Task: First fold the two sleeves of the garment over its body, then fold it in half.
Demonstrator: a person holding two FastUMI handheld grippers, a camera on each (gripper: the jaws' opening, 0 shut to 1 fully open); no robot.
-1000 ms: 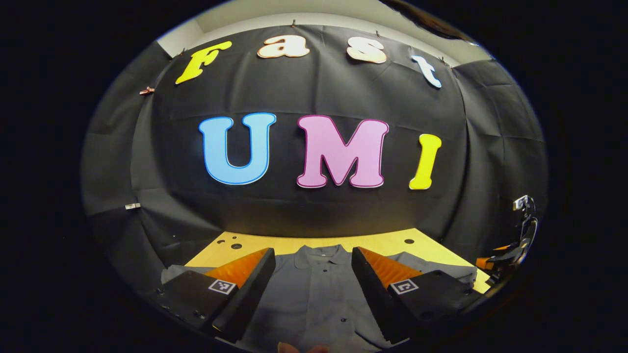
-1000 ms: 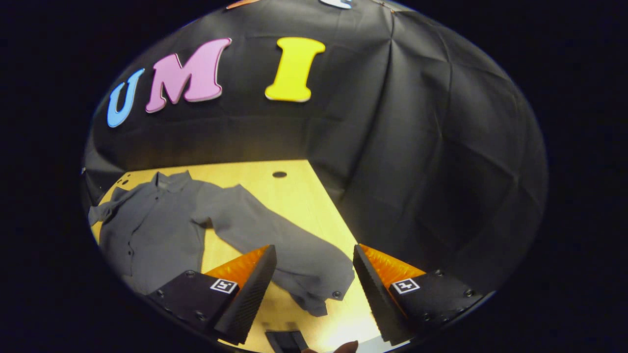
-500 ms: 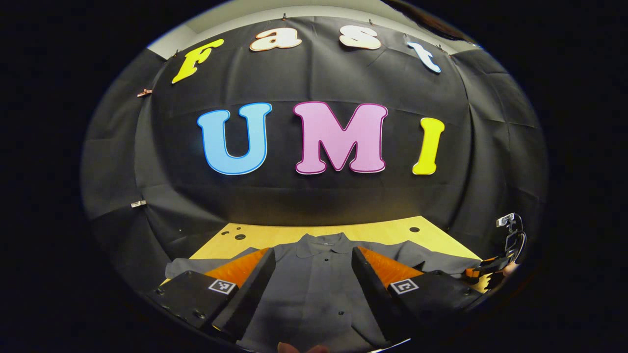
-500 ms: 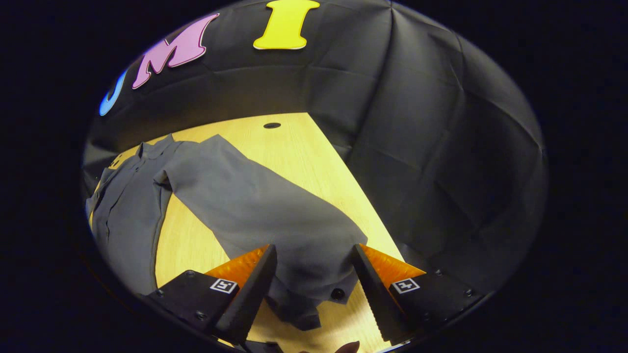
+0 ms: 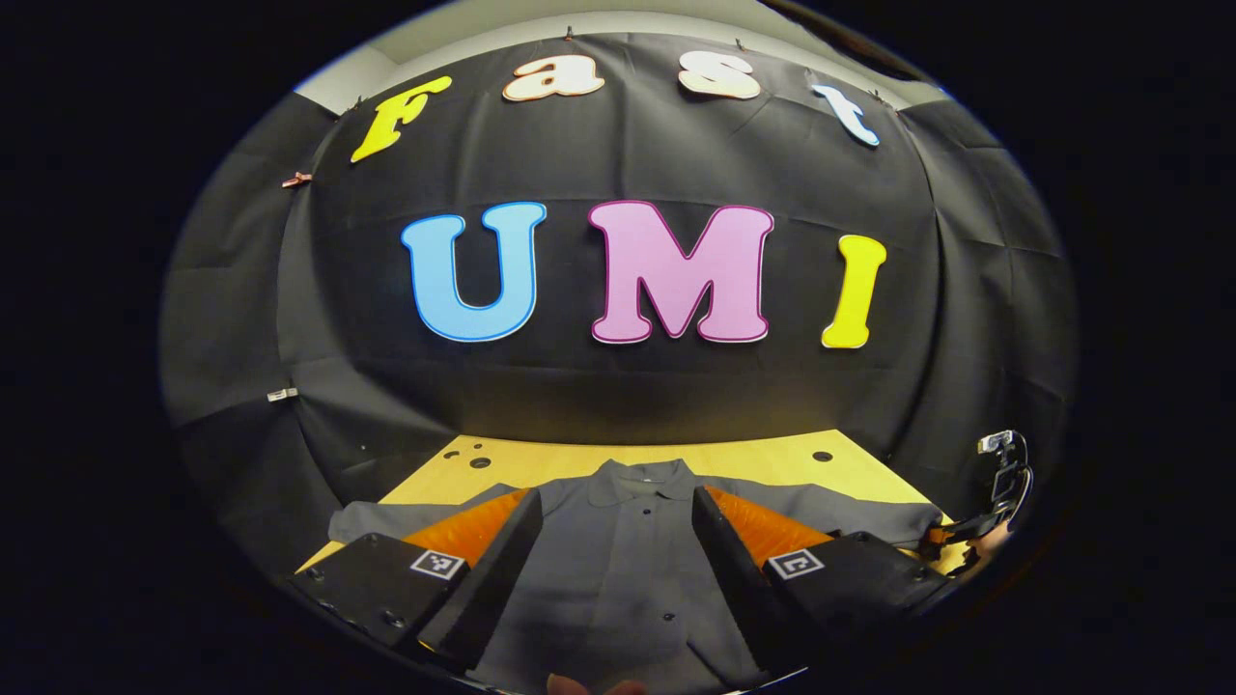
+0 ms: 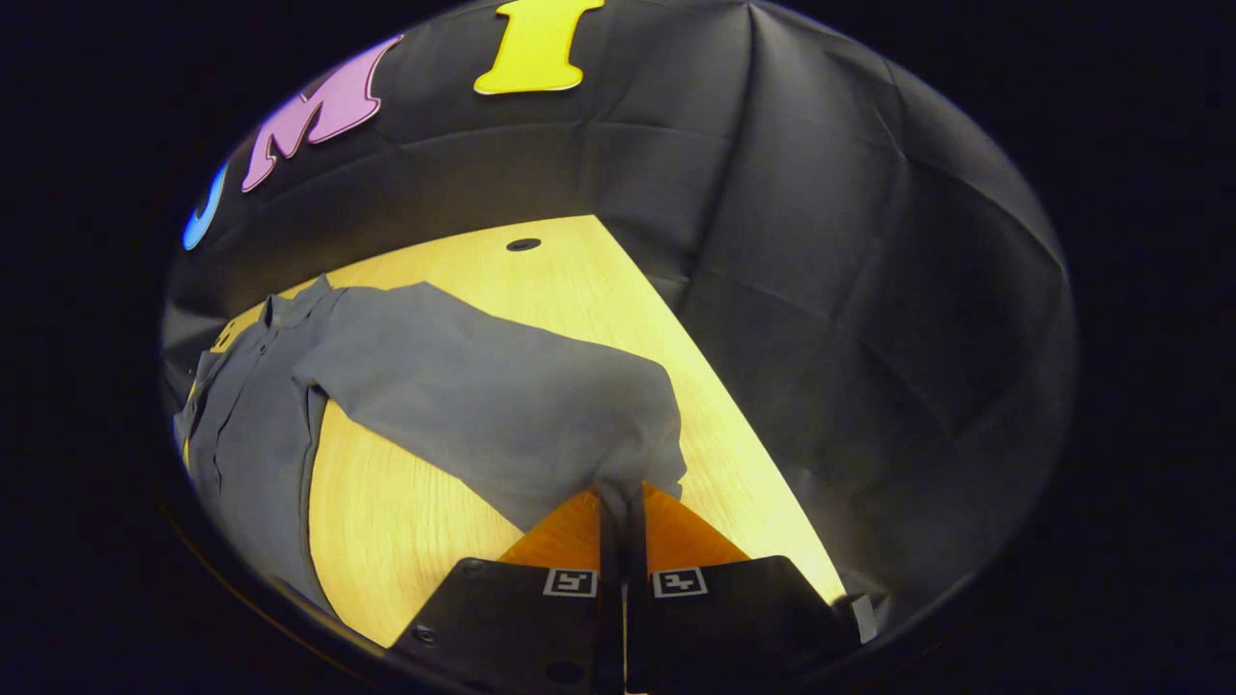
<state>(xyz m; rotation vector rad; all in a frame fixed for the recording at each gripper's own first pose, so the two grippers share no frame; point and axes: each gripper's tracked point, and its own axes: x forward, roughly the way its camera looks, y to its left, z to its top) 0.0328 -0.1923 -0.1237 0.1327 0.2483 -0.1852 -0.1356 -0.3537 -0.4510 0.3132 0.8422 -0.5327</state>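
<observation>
Garment: a grey button-front shirt lies flat on the yellow wooden table, collar toward the booth's back wall, both sleeves spread outward. In the right gripper view, the right gripper has its fingers brought together on the cuff end of the right sleeve, cloth pinched between them; the sleeve runs away from the claw, ahead and to its left, up to the shoulder, with the shirt body farther left. In the left gripper view, the left gripper stands wide, holding nothing, poised over the shirt's front with the button placket straight ahead between its fingers and the left sleeve off to its left side. The right gripper shows there too, far to its right at the table's edge.

I judge the fabric light, thin and limp: it will drape and trail rather than hold shape, and may slip if only one layer is caught. The cuff, being doubled and stiffer, looks the best place to grip. The first sleeve fold seems just beginning; carrying the cuff across toward the placket should lay it over the body.
</observation>
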